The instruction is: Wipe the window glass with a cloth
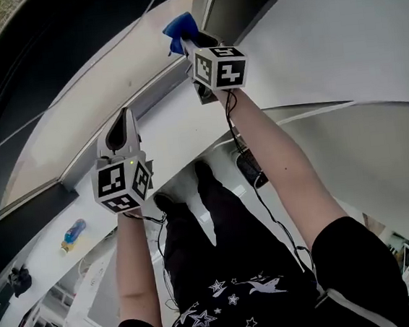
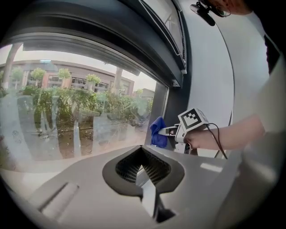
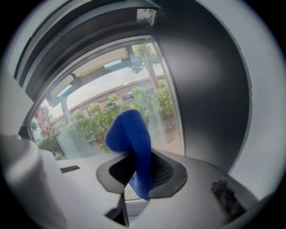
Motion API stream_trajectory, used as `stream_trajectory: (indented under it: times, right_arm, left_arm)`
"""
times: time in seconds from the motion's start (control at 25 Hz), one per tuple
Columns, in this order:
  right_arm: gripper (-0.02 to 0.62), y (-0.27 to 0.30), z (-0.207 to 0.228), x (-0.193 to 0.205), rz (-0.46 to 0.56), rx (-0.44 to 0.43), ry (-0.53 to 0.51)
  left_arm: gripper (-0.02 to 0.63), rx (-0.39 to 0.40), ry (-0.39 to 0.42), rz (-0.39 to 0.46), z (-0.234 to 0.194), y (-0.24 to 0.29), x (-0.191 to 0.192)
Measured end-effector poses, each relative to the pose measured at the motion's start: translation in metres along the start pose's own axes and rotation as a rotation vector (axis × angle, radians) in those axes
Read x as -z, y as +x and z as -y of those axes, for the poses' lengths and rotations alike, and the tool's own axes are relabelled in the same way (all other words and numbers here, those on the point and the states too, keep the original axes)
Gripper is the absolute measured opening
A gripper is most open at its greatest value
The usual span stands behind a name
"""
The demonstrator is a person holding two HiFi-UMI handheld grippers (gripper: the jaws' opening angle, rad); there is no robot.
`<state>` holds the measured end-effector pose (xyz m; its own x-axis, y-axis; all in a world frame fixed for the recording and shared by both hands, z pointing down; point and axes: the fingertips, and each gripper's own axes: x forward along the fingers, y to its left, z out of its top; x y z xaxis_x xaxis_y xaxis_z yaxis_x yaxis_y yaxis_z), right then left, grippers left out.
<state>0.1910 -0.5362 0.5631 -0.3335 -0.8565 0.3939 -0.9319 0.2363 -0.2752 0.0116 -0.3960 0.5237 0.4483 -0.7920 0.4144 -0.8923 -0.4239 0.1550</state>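
1. Window glass (image 2: 80,120): fills the left of the left gripper view, with a dark frame (image 2: 173,105) at its right edge.
2. Right gripper (image 3: 134,172): clamped on the blue cloth (image 3: 132,138) near that edge; the pane stretches leftward.
3. Left gripper (image 2: 142,156): jaws together, empty, lower in the head view and farther from the glass.

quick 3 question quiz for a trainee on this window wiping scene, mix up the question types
1. Which gripper holds the bright blue cloth?
A. the left gripper
B. the right gripper
C. neither

2. True or false: the left gripper is clamped on a second cloth.

3. Fill in: in the left gripper view, the cloth is up by the ____ edge of the window glass, next to the dark vertical frame.

Key
1. B. The cloth is pinched between the right gripper's jaws.
2. False. The left gripper's jaws are together with nothing between them.
3. right
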Motion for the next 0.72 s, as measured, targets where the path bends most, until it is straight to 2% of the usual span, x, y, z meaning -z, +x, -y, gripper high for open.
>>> stream_trajectory:
  times: [0.16, 0.4, 0.56, 0.72]
  right_arm:
    - [0.078, -0.004, 0.031, -0.002, 0.007, 0.065, 0.041]
    - [0.078, -0.011, 0.044, -0.006, 0.005, 0.083, 0.073]
    - [0.078, -0.015, 0.027, -0.007, -0.007, 0.06, 0.026]
    - [0.078, -0.027, -0.019, 0.018, -0.024, 0.016, -0.033]
  left_arm:
    - [0.006, 0.045, 0.023, 0.016, 0.018, 0.019, -0.012]
    - [0.006, 0.059, 0.028, 0.017, 0.026, 0.018, -0.02]
    - [0.006, 0.024, 0.012, 0.006, 0.012, 0.004, -0.013]
    - [0.006, -0.014, -0.024, 0.003, -0.013, -0.02, 0.007]
